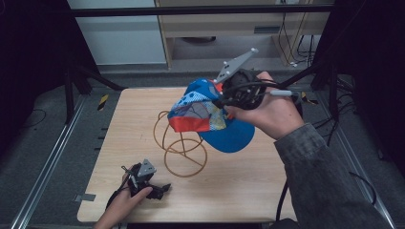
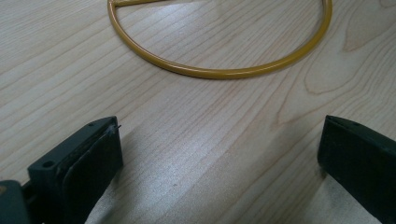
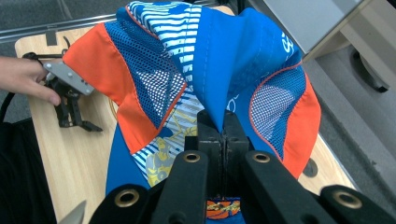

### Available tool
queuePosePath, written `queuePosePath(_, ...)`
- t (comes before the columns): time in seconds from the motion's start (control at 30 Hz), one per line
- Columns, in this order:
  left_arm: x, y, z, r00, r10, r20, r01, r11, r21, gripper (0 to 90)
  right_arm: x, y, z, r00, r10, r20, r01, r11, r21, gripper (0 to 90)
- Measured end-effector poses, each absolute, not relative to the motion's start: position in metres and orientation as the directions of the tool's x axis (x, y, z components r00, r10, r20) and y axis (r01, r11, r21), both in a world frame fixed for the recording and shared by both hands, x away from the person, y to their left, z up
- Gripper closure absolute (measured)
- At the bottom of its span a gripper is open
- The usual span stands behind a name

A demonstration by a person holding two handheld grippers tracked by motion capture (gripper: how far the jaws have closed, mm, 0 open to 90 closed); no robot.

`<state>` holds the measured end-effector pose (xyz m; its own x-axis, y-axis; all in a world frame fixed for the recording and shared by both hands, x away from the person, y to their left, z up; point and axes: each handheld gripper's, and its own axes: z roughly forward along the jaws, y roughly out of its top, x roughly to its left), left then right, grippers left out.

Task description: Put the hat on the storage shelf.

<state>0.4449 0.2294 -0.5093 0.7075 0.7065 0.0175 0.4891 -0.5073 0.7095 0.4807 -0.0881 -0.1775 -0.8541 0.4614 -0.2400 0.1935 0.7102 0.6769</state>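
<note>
the right gripper [image 1: 223,101] has its jaws clamped on a pinch of fabric at the crown of the blue and orange cap [image 1: 210,117], which hangs in the air above the yellow wire stand [image 1: 179,143] on the wooden table [image 1: 248,186]. the left gripper [image 1: 160,188] rests low near the table's front edge, jaws spread with nothing between them. the grip is only a thin fold – it could slip out, or the dangling brim could snag the stand's loops and tip it. the right gripper view shows the pinched seam closely; the left gripper view shows the stand's base ring lying flat on the wood.
</note>
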Motion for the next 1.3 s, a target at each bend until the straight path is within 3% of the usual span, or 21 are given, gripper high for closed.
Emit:
queuePosePath(0.5, 0.445, 0.229, -0.509, 0.708, 0.706, 0.018, 0.489, -0.508, 0.709, 0.0, 0.516, -0.03, -0.174, -0.874, 0.407, -0.266, 0.161, 0.758, 0.632, 89.7)
queuePosePath(1.3, 0.445, 0.229, -0.509, 0.708, 0.706, 0.018, 0.49, -0.508, 0.709, 0.0, 0.531, 0.002, -0.181, -0.892, 0.379, -0.246, 0.163, 0.778, 0.607, 89.7)
